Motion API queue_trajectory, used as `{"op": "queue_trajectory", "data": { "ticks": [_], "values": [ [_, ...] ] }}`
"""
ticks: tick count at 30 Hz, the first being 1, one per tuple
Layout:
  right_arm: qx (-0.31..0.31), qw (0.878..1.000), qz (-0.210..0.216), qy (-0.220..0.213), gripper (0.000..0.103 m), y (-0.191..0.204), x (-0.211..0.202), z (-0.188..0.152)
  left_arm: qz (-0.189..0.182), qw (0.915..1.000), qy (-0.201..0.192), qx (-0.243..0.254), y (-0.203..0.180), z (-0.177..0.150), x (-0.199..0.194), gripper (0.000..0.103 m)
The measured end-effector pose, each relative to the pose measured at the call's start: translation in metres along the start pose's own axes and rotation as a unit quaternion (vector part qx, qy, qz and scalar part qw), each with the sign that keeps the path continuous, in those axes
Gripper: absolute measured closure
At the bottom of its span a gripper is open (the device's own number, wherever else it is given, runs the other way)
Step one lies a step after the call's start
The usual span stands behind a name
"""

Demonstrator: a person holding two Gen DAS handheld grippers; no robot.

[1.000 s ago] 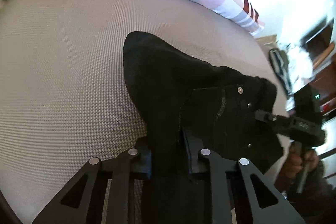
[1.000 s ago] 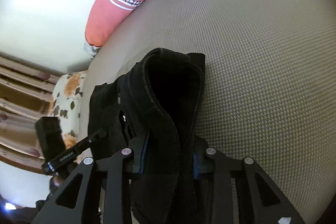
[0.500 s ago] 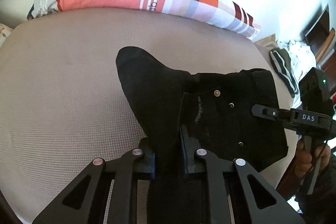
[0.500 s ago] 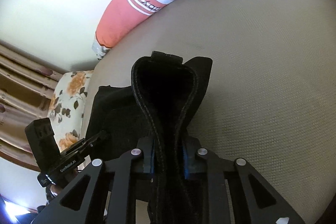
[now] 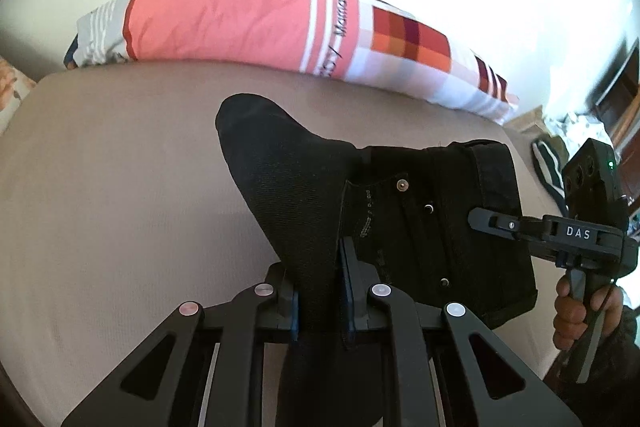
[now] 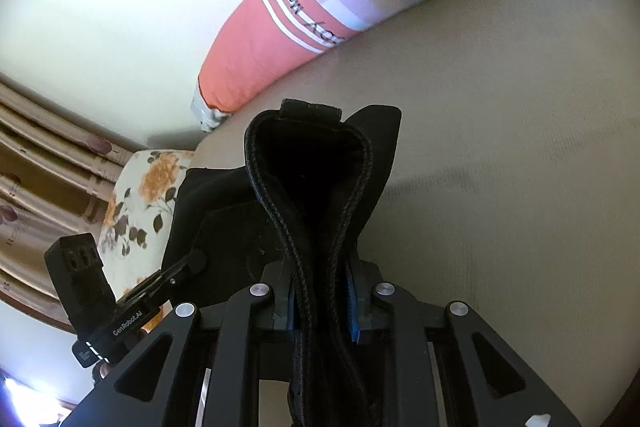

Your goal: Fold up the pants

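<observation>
The black jeans (image 5: 420, 227) hang partly lifted above the bed (image 5: 100, 207), limp but heavy denim. The left tool (image 5: 320, 291) and right tool (image 6: 322, 297) are each clamped on a thick edge; seams resist slipping best.

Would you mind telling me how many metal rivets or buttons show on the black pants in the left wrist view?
3 on the black pants: one near the waistband, one below it, one lowest. More may be hidden.
</observation>
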State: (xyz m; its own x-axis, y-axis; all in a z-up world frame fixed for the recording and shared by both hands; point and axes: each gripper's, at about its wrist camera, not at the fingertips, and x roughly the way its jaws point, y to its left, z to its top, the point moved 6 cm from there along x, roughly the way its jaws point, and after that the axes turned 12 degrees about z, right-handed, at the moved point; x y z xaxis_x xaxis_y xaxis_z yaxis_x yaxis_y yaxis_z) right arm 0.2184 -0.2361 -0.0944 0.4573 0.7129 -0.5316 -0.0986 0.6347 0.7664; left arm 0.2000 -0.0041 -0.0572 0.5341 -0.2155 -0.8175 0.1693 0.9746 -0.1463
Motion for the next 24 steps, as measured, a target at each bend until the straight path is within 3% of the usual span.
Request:
{"op": "queue_trajectory", "data": {
  "ticks": [11, 15, 18, 19, 20, 24],
  "values": [
    [0.001, 1.000, -0.011, -0.004, 0.084, -0.007, 0.039, 0.053, 0.019, 0.9997, -0.013, -0.011, 0.022, 0.048, 0.043, 0.087],
    [0.000, 0.999, -0.044, -0.008, 0.083, -0.021, 0.051, 0.061, 0.027, 0.9995, 0.001, -0.019, 0.033, 0.050, 0.069, 0.086],
    [-0.009, 0.994, -0.112, -0.013, 0.067, -0.038, 0.056, 0.059, 0.060, 0.9978, 0.014, -0.026, 0.048, 0.041, 0.091, 0.071],
    [-0.019, 0.990, -0.141, -0.008, 0.058, -0.045, 0.058, 0.057, 0.065, 0.9972, 0.022, -0.027, 0.052, 0.037, 0.098, 0.060],
    [-0.022, 0.988, -0.154, -0.007, 0.055, -0.049, 0.059, 0.055, 0.071, 0.9967, 0.026, -0.030, 0.056, 0.033, 0.103, 0.052],
    [-0.049, 0.983, -0.178, -0.005, 0.050, -0.054, 0.055, 0.048, 0.083, 0.9960, 0.017, -0.030, 0.061, 0.021, 0.111, 0.043]
  ]
}}
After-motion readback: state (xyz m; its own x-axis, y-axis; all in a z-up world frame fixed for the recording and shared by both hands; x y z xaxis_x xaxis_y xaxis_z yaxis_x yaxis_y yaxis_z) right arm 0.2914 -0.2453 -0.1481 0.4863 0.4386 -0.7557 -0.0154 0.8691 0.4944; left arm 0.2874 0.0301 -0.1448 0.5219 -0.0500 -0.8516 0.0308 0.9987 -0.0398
